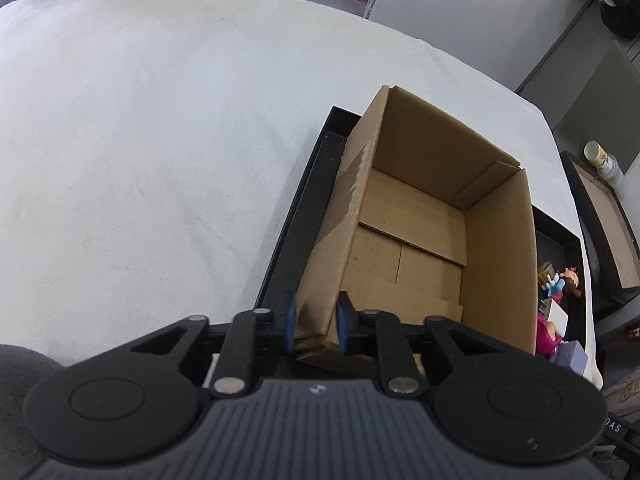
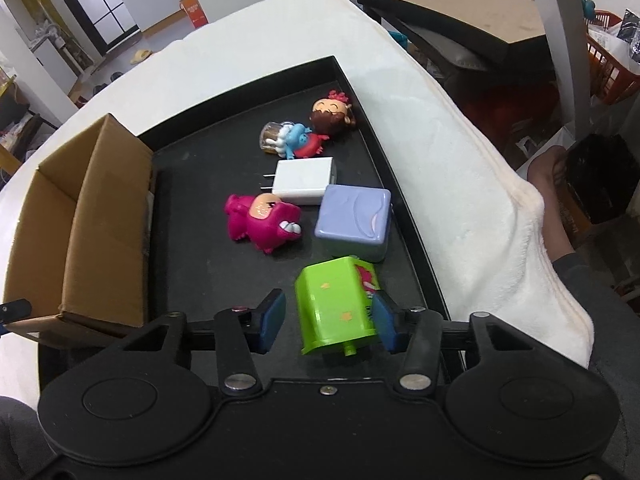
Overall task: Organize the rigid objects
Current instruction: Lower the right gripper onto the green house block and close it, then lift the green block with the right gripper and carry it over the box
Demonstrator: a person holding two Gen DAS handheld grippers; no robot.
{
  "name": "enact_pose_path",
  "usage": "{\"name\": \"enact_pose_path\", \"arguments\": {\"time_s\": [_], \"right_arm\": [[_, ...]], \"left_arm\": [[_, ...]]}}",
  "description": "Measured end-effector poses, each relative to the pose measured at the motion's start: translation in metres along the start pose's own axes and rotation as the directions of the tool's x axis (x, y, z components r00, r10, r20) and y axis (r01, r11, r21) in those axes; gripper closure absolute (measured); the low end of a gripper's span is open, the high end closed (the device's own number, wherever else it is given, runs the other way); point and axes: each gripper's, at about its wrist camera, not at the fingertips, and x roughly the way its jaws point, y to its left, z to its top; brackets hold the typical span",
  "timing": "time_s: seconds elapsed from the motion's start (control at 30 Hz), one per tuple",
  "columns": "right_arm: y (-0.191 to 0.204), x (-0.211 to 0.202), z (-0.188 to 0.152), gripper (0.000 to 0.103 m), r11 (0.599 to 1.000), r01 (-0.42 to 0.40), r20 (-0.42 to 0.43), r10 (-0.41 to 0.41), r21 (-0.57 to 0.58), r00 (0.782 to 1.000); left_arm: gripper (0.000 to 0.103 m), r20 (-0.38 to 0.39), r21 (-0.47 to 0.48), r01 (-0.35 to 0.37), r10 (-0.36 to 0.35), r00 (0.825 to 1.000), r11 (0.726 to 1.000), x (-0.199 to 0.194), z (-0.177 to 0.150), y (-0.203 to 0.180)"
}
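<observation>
L gripper (image 1: 316,326): jaws pinch near-left corner wall of cardboard box (image 1: 420,216), box sits on left part of black tray (image 2: 240,92). R gripper (image 2: 326,320): jaws around green toy block (image 2: 334,304) on tray's near right; right pad touching, left w/ gap.

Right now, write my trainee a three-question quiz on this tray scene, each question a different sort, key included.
1. True or false: the cardboard box has toys inside.
2. What stands between the right gripper's fingers? A) white charger B) green block C) pink dinosaur
3. Fill in: the left gripper straddles the box's near ____.

Key: 1 false, it is empty. 2 B, the green block; the white charger and pink dinosaur lie farther along the black tray. 3 corner.
</observation>
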Motion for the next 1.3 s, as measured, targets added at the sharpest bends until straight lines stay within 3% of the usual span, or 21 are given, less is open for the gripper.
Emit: {"name": "enact_pose_path", "arguments": {"time_s": [0.33,0.6,0.77,1.3], "right_arm": [[-0.002,0.015,0.004,0.056,0.997,-0.076,-0.025,0.077,0.019,0.997],[-0.020,0.035,0.003,0.056,0.950,-0.212,-0.097,0.238,0.228,0.966],[-0.027,0.031,-0.003,0.056,0.926,-0.232,-0.097,0.272,0.298,0.958],[-0.001,-0.012,0.008,0.056,0.920,-0.288,-0.022,0.304,0.264,0.952]], "left_arm": [[0.087,0.021,0.017,-0.018,0.018,1.000,1.000,0.004,-0.003,-0.002],[0.088,0.016,0.064,-0.042,0.041,0.999,0.997,0.010,-0.003,-0.009],[0.088,0.015,0.060,-0.033,0.032,0.999,0.998,0.009,-0.006,-0.006],[0.088,0.012,0.026,-0.025,0.024,1.000,0.999,0.008,-0.005,-0.004]]}}
